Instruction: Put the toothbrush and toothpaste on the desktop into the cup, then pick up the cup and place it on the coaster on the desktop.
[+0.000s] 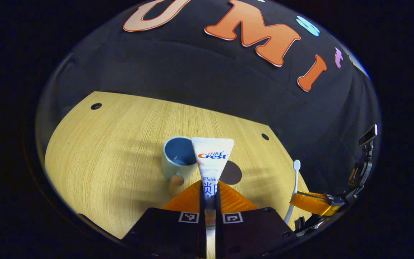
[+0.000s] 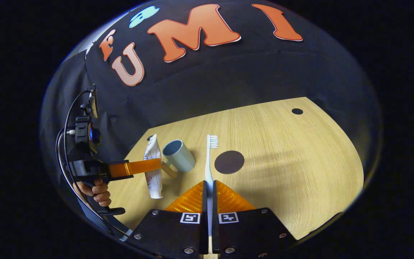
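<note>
Your left hand-held gripper (image 1: 210,196) is clamped on the white toothpaste tube (image 1: 212,158). Your right hand-held gripper (image 2: 209,194) pinches the white toothbrush (image 2: 210,162), near the pale blue cup (image 2: 180,154).

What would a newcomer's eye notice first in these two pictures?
First, the toothpaste, held upright and clamped between the left gripper fingers, just in front of the blue cup on the wooden table. Next, the toothbrush, pinched by its handle in the right gripper, bristles pointing away. The dark round coaster lies bare on the table, right of the cup.
</note>
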Demonstrator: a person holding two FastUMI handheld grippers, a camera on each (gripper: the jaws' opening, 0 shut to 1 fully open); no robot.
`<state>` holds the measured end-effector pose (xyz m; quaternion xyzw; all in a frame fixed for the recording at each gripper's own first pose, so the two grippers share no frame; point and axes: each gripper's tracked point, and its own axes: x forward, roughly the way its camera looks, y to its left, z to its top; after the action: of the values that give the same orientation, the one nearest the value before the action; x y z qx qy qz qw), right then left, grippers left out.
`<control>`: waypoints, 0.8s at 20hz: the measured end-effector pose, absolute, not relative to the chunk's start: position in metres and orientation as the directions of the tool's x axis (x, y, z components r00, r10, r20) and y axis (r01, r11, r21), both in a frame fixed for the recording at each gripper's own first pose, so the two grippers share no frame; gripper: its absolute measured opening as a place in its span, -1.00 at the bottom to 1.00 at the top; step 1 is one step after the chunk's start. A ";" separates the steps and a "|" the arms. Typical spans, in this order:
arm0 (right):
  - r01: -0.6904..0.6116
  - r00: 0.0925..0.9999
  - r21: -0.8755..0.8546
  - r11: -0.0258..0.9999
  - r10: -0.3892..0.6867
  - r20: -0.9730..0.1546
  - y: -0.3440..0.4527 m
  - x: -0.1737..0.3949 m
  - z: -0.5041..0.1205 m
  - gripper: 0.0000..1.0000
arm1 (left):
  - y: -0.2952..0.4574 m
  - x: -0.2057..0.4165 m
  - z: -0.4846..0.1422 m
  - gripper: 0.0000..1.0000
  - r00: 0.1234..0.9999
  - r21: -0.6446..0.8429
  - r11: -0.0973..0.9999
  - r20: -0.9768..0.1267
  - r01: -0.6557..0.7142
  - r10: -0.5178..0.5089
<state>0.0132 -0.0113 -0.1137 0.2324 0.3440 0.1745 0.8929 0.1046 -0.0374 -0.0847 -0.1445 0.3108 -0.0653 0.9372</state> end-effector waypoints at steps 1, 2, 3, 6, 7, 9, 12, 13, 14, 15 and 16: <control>-0.159 0.714 0.526 0.835 0.465 -0.523 -0.014 0.015 -0.111 -0.92 | -0.024 0.115 -0.072 -0.82 0.821 -0.294 0.955 -0.539 0.026 -0.189; -0.168 0.722 0.518 0.839 0.463 -0.515 -0.016 0.017 -0.105 -0.92 | -0.013 0.128 -0.067 -0.82 0.840 -0.276 0.961 -0.517 0.017 -0.164; -0.173 0.729 0.515 0.839 0.461 -0.506 -0.018 0.019 -0.098 -0.92 | -0.004 0.136 -0.057 -0.82 0.854 -0.272 0.962 -0.496 0.014 -0.153; -0.187 0.744 0.513 0.838 0.462 -0.482 -0.024 0.020 -0.091 -0.92 | 0.019 0.166 -0.033 -0.82 0.882 -0.285 0.958 -0.450 0.009 -0.142; -0.188 0.749 0.513 0.837 0.460 -0.476 -0.025 0.020 -0.089 -0.92 | 0.022 0.176 -0.027 -0.82 0.890 -0.282 0.959 -0.434 0.010 -0.137; -0.195 0.753 0.512 0.837 0.462 -0.468 -0.026 0.023 -0.089 -0.92 | 0.025 0.195 -0.023 -0.82 0.906 -0.265 0.964 -0.407 0.008 -0.120; -0.203 0.760 0.504 0.839 0.460 -0.460 -0.028 0.026 -0.090 -0.92 | 0.030 0.221 -0.025 -0.82 0.920 -0.238 0.971 -0.377 0.017 -0.109; -0.203 0.764 0.498 0.843 0.455 -0.458 -0.028 0.034 -0.091 -0.92 | 0.031 0.230 -0.026 -0.82 0.924 -0.226 0.974 -0.368 0.019 -0.103; -0.207 0.763 0.494 0.844 0.455 -0.458 -0.024 0.044 -0.093 -0.92 | 0.031 0.236 -0.031 -0.82 0.924 -0.221 0.975 -0.367 0.025 -0.107; -0.209 0.762 0.498 0.842 0.459 -0.457 -0.015 0.059 -0.092 -0.92 | 0.031 0.241 -0.037 -0.82 0.925 -0.227 0.974 -0.364 0.027 -0.110; -0.214 0.760 0.507 0.835 0.468 -0.451 -0.008 0.069 -0.091 -0.92 | 0.031 0.245 -0.041 -0.82 0.922 -0.234 0.972 -0.368 0.036 -0.123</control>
<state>0.0690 -0.0080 -0.0905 0.2178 0.2920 0.1868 0.9124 0.2447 0.0308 -0.0412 -0.1120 0.1937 -0.0407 0.9738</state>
